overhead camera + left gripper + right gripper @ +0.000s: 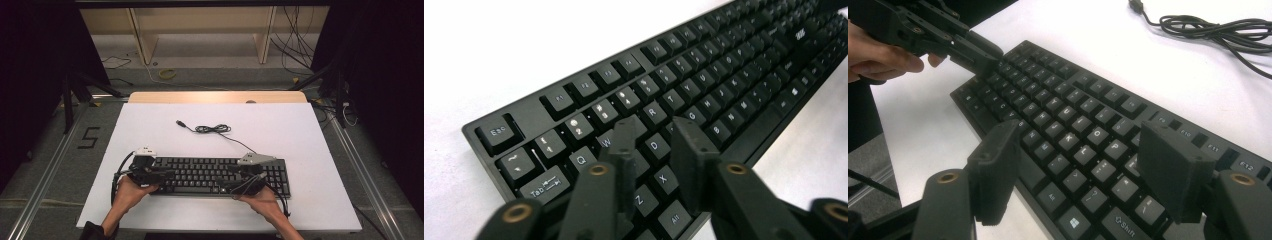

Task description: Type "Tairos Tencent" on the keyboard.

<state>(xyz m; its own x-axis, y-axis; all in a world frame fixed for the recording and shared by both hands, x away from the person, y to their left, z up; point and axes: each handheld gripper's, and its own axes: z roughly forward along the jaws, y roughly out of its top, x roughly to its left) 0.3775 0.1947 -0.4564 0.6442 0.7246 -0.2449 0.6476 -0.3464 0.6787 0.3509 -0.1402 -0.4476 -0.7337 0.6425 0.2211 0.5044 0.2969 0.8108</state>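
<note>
- The keyboard [220,176] lies flat on the white table [300,135], in the lower middle of the high view, its long side running left to right across the frame.
- Its cable [215,129] runs off from the back edge toward the upper middle of the frame, bunched in a loose coil, with the plug [181,123] lying free on the table at the upper left of the coil.
- My left gripper [150,172] sits over the left end of the keyboard in the high view, held by my left hand [131,190] at the lower left.
- In the left gripper view my jaws rise from the bottom of the frame over the letter keys, near W, D and X; they stand a little apart with nothing between them.
- I cannot tell whether their tips touch the keys.
- My right gripper [245,180] sits over the right half of the keyboard, with my right hand [262,201] behind it at the lower right of the high view.
- In the right gripper view my jaws are spread wide, one at the lower left and one at the lower right of the frame, with rows of keys showing between them and nothing pinched.
- That same view shows my left gripper [973,50] at the upper left, over the far end of the keyboard.
</note>
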